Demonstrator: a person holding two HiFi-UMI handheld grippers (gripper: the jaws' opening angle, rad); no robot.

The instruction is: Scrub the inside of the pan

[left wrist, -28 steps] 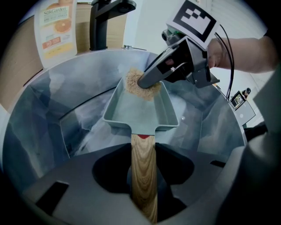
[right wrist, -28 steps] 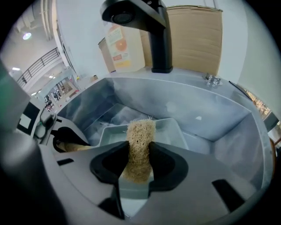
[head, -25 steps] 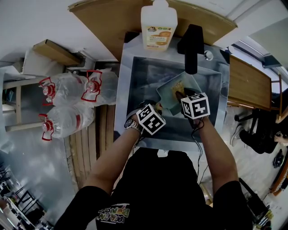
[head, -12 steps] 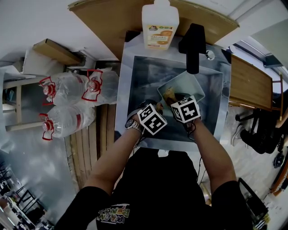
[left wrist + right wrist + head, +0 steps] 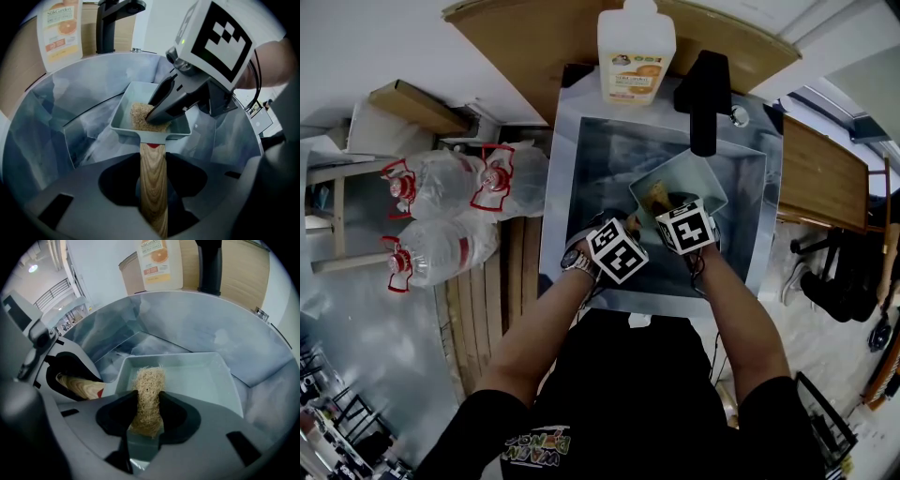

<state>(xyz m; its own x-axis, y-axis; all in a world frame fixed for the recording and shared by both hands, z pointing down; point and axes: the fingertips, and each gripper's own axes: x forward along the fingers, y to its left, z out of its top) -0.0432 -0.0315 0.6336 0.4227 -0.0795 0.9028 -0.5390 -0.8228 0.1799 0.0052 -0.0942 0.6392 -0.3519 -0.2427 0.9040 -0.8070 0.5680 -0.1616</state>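
Since a second ago the right gripper (image 5: 671,210) has slid in toward the left gripper (image 5: 623,236). Their marker cubes now sit just beside each other over the sink (image 5: 581,178). From above, the pale square pan (image 5: 698,183) sits inside the basin, below the black tap (image 5: 703,89) and the soap bottle (image 5: 636,47). The cubes hide the jaw tips, so the right one seems to reach the pan's near corner, no surer than that. In the left gripper view, its jaws are clamped on the pan's wooden handle (image 5: 153,187), with the pan held out ahead. In the right gripper view, its jaws pinch a fibrous tan scrubber (image 5: 148,397), whose far end is down inside the pan by its left wall.
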